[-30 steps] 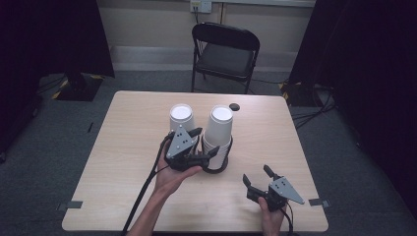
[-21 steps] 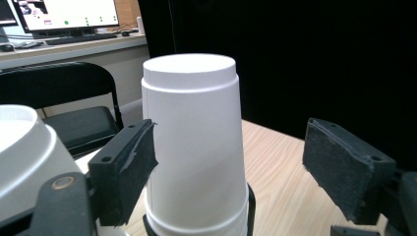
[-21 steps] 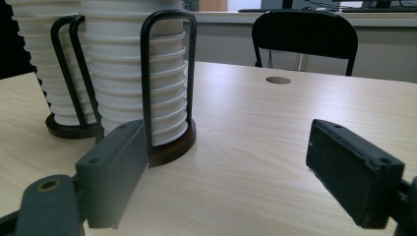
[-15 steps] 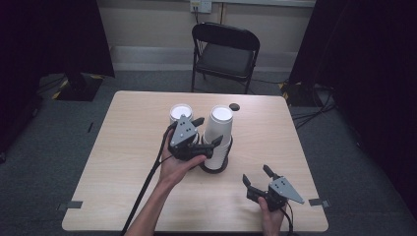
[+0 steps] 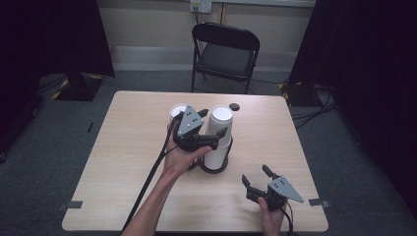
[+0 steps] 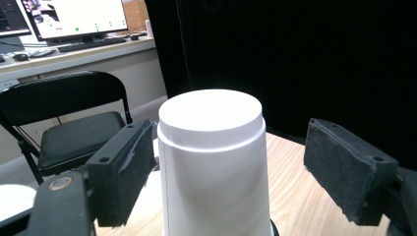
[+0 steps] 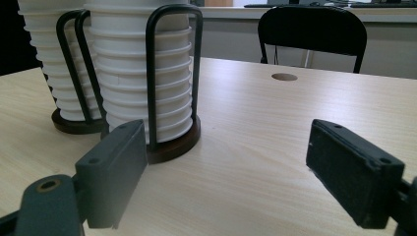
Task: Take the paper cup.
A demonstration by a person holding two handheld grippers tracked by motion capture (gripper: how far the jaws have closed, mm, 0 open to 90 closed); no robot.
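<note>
Pale wood table (image 5: 128,162) with two stacks of white paper cups in black wire holders, a gripper at each.

Nearer the table's right side, the taller cup stack (image 5: 219,135) stands upside down in its round-based holder (image 5: 215,167), just beside the second stack (image 5: 177,111). Left gripper (image 5: 212,127) straddles the top cup (image 6: 214,157); its jaws have just been opening, one pad close against the cup's wall, the other clear of it. Right gripper (image 5: 255,176) hovers near the front edge, jaws spread wide with nothing between.

High view overhead, facing chair (image 5: 225,54); gripper views low, close, sharing cup stack (image 6: 214,162).
</note>
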